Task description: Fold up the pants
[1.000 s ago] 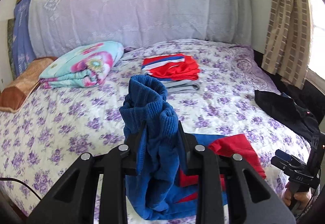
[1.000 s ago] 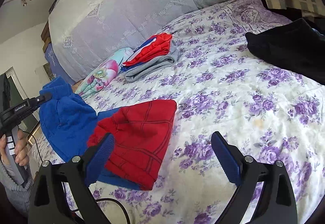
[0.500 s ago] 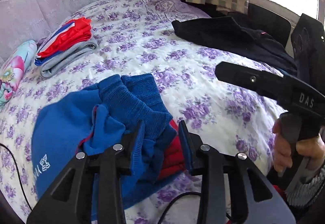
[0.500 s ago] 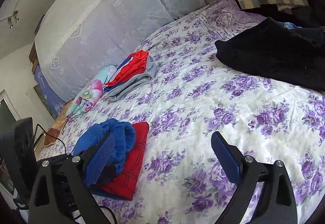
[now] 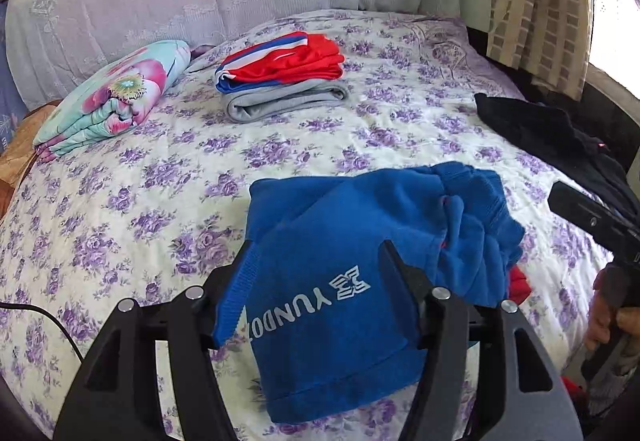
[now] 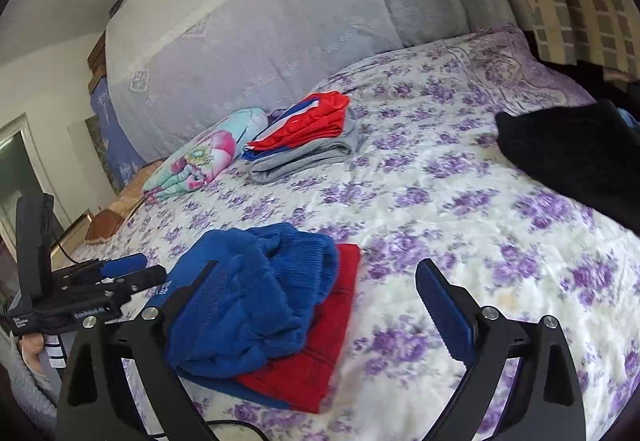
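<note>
The blue and red pants (image 5: 360, 253) lie folded in a loose bundle on the near part of the flowered bed (image 5: 140, 181), blue side with white lettering up. In the right wrist view the pants (image 6: 256, 289) show blue cloth heaped over a red panel. My left gripper (image 5: 316, 261) is open, its fingers on either side of the near blue fold, which drapes between them. My right gripper (image 6: 320, 289) is open and empty, low over the bed just right of the pants. The left gripper also shows in the right wrist view (image 6: 120, 277).
A stack of folded red, blue and grey clothes (image 5: 280, 77) lies mid-bed. A rolled floral blanket (image 5: 112, 101) lies at the far left. A black garment (image 5: 552, 133) lies at the right edge. Curtains (image 5: 540, 1) hang at the far right.
My left gripper has opened and let go of the blue cloth, which now lies spread flat over the bundle. The right gripper stayed open and moved closer to the pants.
</note>
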`<state>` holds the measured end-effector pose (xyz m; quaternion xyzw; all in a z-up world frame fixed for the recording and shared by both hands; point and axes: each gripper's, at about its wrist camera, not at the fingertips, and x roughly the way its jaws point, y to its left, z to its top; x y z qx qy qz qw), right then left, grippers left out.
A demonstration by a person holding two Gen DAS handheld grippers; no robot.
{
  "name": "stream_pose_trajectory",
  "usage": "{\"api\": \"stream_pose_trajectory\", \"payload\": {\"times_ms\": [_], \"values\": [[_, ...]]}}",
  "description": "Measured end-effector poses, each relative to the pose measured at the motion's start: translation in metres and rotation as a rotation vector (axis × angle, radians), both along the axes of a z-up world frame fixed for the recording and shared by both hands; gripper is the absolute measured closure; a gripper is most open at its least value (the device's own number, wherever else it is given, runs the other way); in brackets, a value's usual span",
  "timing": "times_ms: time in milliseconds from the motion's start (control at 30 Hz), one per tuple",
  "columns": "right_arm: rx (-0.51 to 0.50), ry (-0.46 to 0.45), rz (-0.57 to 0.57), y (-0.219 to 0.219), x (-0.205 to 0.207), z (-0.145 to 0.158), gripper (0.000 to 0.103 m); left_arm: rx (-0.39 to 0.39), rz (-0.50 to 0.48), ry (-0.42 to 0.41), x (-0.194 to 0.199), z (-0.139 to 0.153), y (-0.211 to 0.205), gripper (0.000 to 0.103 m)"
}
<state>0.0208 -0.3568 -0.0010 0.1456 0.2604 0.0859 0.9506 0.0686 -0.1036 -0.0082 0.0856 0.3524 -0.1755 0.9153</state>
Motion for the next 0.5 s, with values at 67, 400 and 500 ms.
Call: {"api": "stream_pose_trajectory", "payload": {"times_ms": [67, 400, 500], "values": [[-0.066, -0.014, 0.03, 0.02, 0.009, 0.007, 0.006, 0.045, -0.006, -0.019, -0.002, -0.01, -0.006, 0.034], [-0.134, 0.247, 0.041, 0.016, 0.033, -0.05, 0.004, 0.005, 0.02, 0.043, 0.0, -0.05, 0.007, 0.009], [-0.202, 0.143, 0.015, 0.03, 0.022, -0.029, 0.004, -0.038, 0.036, 0.04, 0.002, -0.035, 0.021, 0.008]]}}
